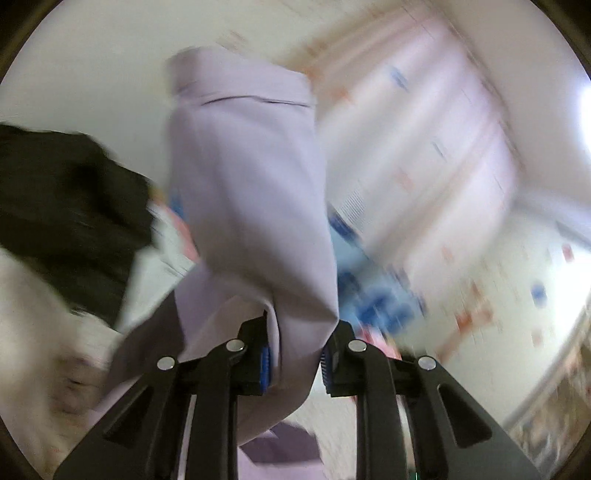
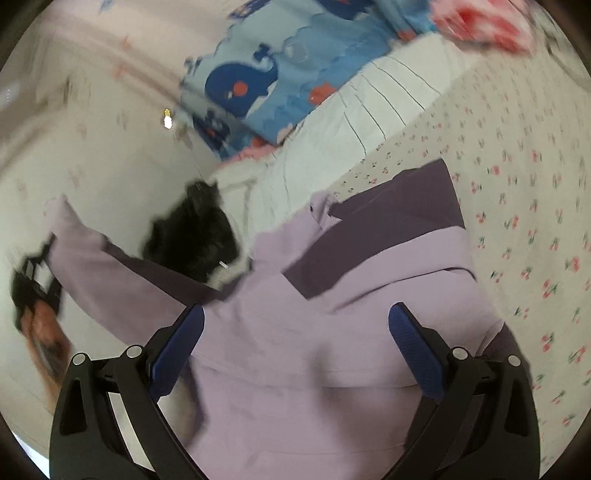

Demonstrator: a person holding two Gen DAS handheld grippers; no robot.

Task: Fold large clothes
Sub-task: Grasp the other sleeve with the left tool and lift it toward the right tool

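Note:
The large garment is a lilac hoodie-like top (image 2: 288, 354) with dark purple panels (image 2: 391, 229), lying on a cherry-print bedsheet (image 2: 524, 192). My left gripper (image 1: 295, 362) is shut on a lilac sleeve (image 1: 251, 192) and holds it lifted; the sleeve stands up in front of the camera. That gripper also shows at the far left of the right wrist view (image 2: 33, 280), holding the sleeve end. My right gripper (image 2: 295, 332) is open, its blue-padded fingers (image 2: 413, 343) spread just above the garment's body, holding nothing.
A black garment (image 2: 195, 236) lies beside the hoodie, also in the left wrist view (image 1: 70, 210). A blue whale-print cloth (image 2: 280, 77) and a white ribbed cover (image 2: 332, 140) lie further back. A red-pink item (image 2: 480, 22) is at the top right. Both views are motion-blurred.

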